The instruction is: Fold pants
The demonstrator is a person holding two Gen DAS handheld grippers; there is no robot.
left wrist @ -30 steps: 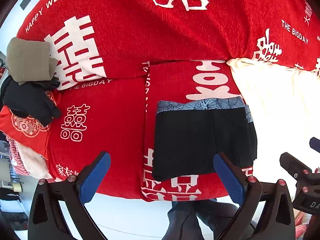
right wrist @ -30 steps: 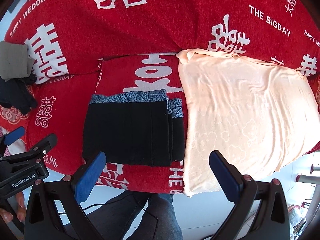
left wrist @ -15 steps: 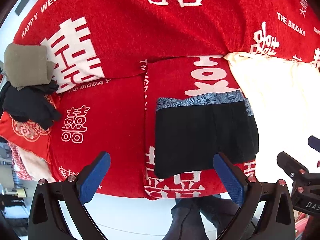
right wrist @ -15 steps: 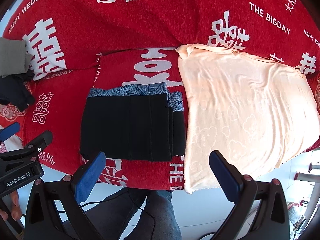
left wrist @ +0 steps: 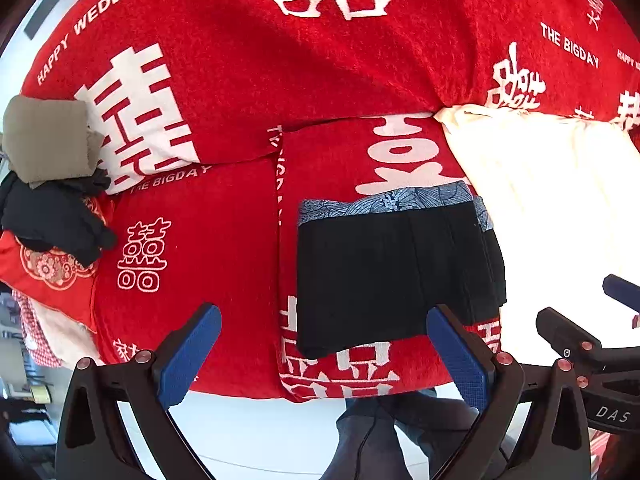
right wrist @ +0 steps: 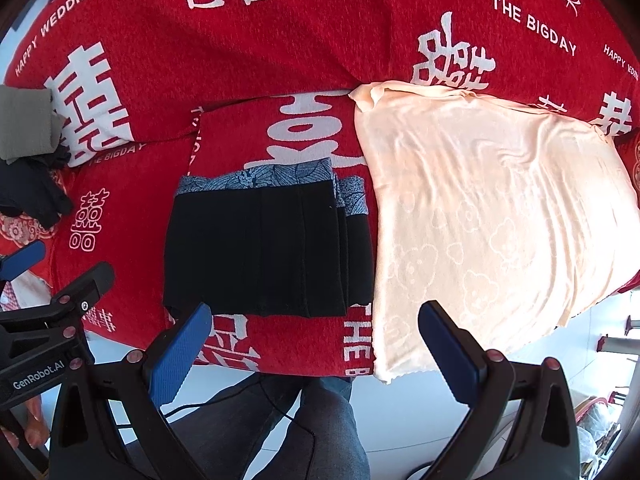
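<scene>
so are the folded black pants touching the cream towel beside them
Cannot tell. In the right wrist view the folded black pants run right up to the cream towel edge, with neither a red strip nor an overlap plainly visible.

folded black pants [right wrist: 264, 248] with blue patterned waistband, flat on red cover [right wrist: 280, 40]

Bright daylight, sharp focus, overexposed cream cloth [left wrist: 552, 216], strong fisheye bending, dark corners.
</scene>
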